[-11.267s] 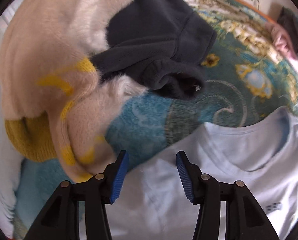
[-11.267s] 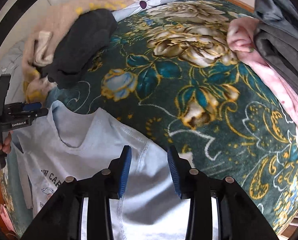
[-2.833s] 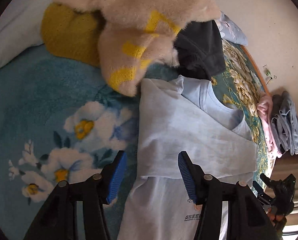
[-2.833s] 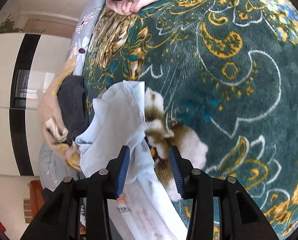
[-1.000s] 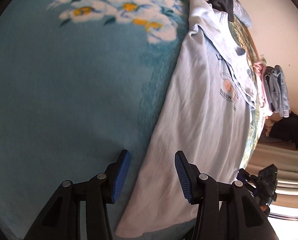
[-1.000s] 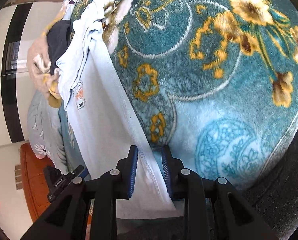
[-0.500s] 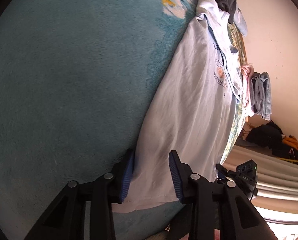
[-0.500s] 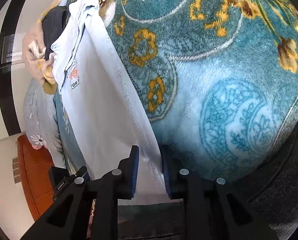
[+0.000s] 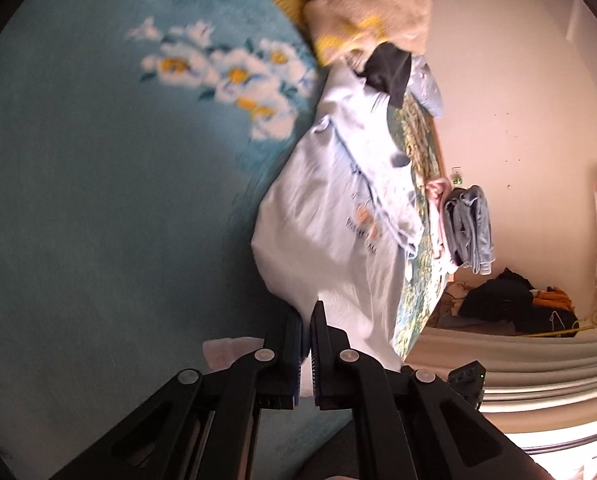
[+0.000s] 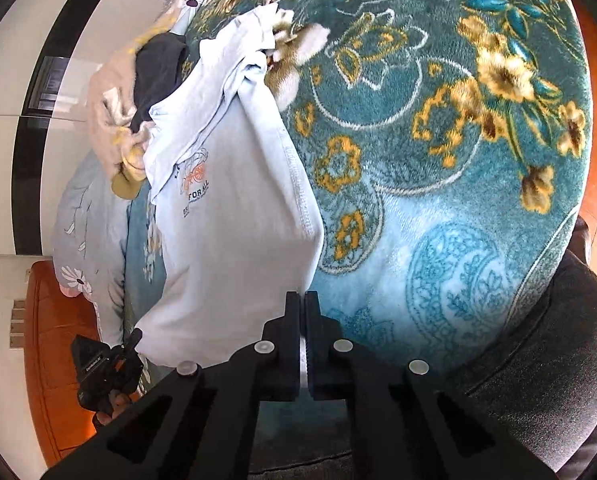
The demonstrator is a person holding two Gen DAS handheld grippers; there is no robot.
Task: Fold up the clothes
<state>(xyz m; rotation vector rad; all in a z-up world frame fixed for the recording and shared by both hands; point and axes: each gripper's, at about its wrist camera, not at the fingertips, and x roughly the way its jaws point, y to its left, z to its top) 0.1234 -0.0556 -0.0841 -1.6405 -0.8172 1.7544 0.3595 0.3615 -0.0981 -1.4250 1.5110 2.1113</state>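
A light blue T-shirt with an orange chest print lies lengthwise on the teal floral blanket, sleeves folded in. My left gripper is shut on one bottom hem corner and lifts it off the blanket. In the right wrist view my right gripper is shut on the other hem corner of the T-shirt, also raised. The left gripper also shows in the right wrist view at the lower left.
A heap of a cream-and-yellow fuzzy sweater and a dark garment lies past the shirt's collar. Folded grey and pink clothes are stacked at the bed's far side. The bed edge is near my right gripper.
Both grippers have closed on the shirt's bottom hem corners and lifted them, so the lower part of the shirt now bulges up off the blanket.
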